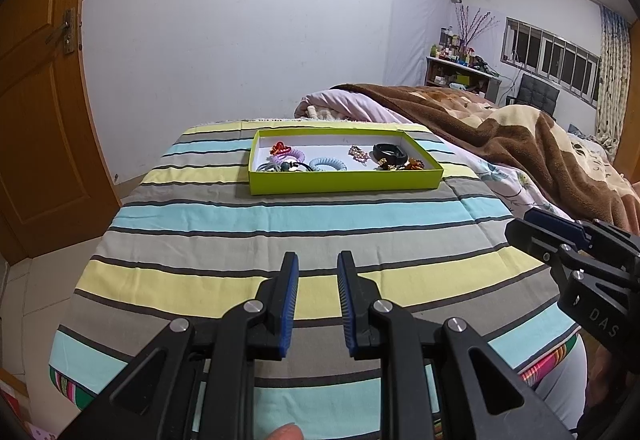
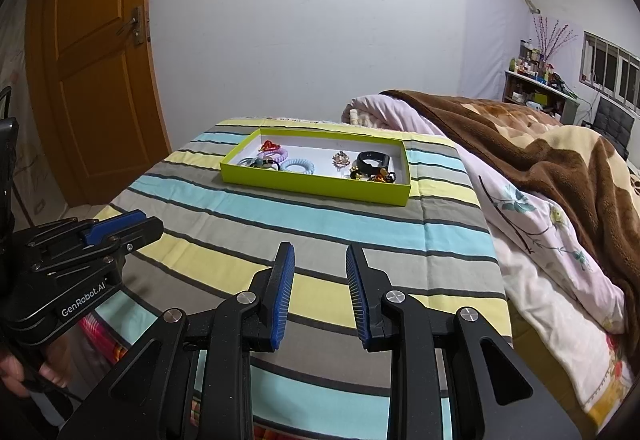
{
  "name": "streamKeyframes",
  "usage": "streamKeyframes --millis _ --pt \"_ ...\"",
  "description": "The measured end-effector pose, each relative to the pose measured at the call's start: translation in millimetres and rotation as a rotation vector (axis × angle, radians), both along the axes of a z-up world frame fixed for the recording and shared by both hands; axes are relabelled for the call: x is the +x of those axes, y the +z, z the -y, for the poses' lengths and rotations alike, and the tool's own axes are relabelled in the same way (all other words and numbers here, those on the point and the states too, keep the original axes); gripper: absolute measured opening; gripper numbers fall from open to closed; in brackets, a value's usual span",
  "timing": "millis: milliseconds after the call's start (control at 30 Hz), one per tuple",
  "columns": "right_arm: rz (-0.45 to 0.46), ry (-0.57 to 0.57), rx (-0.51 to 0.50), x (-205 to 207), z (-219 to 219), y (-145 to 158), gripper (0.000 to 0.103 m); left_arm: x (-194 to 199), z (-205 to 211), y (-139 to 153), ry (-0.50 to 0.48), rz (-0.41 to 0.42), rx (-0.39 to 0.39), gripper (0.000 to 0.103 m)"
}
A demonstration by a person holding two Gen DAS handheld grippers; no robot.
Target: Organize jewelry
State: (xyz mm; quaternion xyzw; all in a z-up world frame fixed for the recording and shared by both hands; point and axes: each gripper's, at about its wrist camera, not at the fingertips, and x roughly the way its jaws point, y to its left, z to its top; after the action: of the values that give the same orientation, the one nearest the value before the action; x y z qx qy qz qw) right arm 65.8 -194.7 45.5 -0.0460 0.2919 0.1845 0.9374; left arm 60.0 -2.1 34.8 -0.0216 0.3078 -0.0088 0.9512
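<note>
A shallow lime-green box lies on the striped cloth at the far end of the surface. Inside it are hair ties at the left, among them a blue ring and a lilac one, a small gold ornament, a black band and orange-gold pieces at the right. My left gripper hovers open over the near stripes, well short of the box, nothing between its blue pads. My right gripper is likewise open and empty. Each gripper shows at the other view's edge.
The striped cloth covers a raised surface with edges at left and front. A brown blanket and a floral quilt lie heaped to the right. A wooden door stands at the left; a shelf of bottles is far right.
</note>
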Motion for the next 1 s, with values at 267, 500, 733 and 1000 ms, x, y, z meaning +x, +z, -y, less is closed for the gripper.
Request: streamKeyframes --millis 267,500,733,1000 --pt "-0.001 -0.001 0.0 0.0 -0.1 -0.2 0.027 1.8 1.9 -1.4 0.006 -0.004 0.012 0.021" --pt "-0.002 0.0 0.0 0.3 -0.1 -0.5 0.027 2.3 1.1 -2.3 0.013 -0.004 0.012 0.021" --pt "0.0 0.0 -0.002 -1.4 -1.0 0.0 0.027 1.4 1.7 -2.3 0.021 0.0 0.026 0.021" --pt "-0.004 0.002 -0.003 -1.3 -1.3 -0.5 0.027 2.3 3.3 -4.5 0.033 0.002 0.035 0.021"
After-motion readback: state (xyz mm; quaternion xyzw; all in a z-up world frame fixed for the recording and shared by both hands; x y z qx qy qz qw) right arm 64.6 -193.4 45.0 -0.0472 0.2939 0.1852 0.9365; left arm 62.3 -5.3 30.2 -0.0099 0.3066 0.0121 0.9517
